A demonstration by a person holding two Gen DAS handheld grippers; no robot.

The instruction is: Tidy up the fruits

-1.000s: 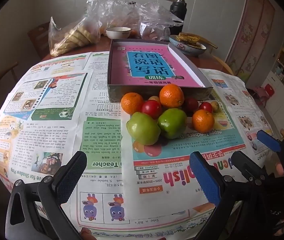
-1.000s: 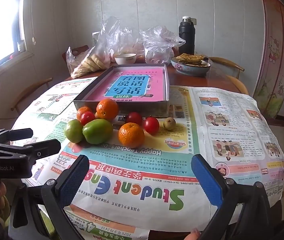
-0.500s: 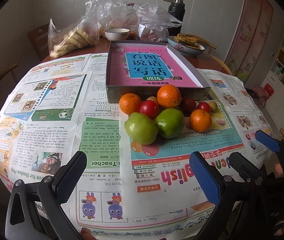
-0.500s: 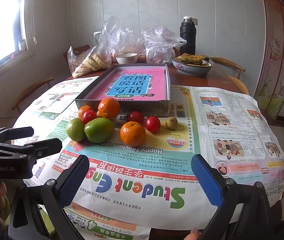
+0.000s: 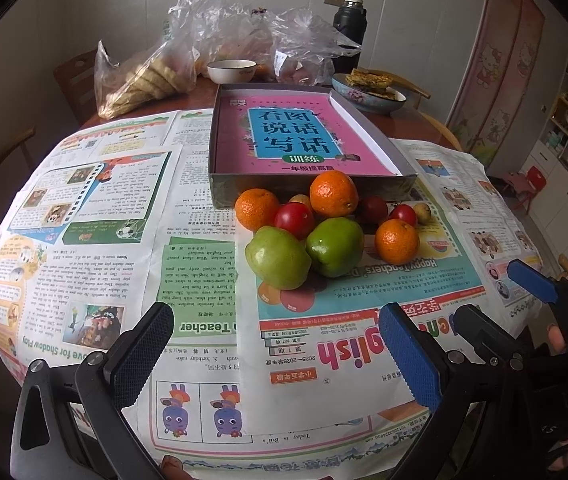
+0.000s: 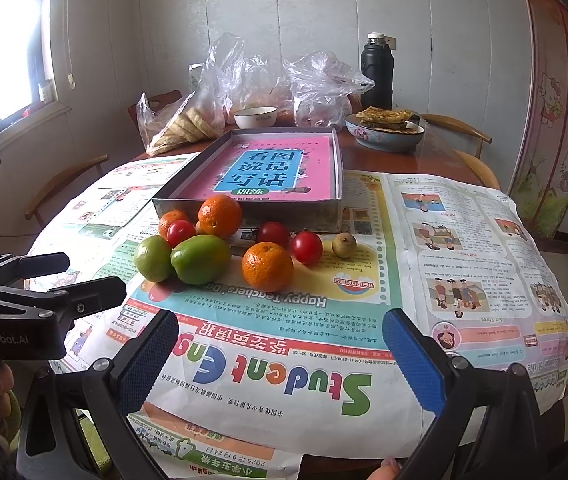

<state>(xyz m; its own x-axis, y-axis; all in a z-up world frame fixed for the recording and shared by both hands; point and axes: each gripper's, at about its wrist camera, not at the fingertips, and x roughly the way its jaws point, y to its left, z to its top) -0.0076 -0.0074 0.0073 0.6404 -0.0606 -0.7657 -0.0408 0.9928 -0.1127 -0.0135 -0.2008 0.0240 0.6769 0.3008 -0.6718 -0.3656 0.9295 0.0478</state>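
Green pear lay nearest, before the box; left gripper and right gripper both spread, empty; approach should be level.

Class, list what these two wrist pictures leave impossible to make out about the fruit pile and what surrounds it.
- Small yellowish fruit, left wrist view: mostly hidden behind the tomato and an orange.
- Contents of the plastic bags, right wrist view: blurred by crinkled film.
- Box floor: covered by the pink book.

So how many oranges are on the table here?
3: one alone at the front right of the pile, one against the box, one at back left, partly behind a red fruit. More may be hidden.
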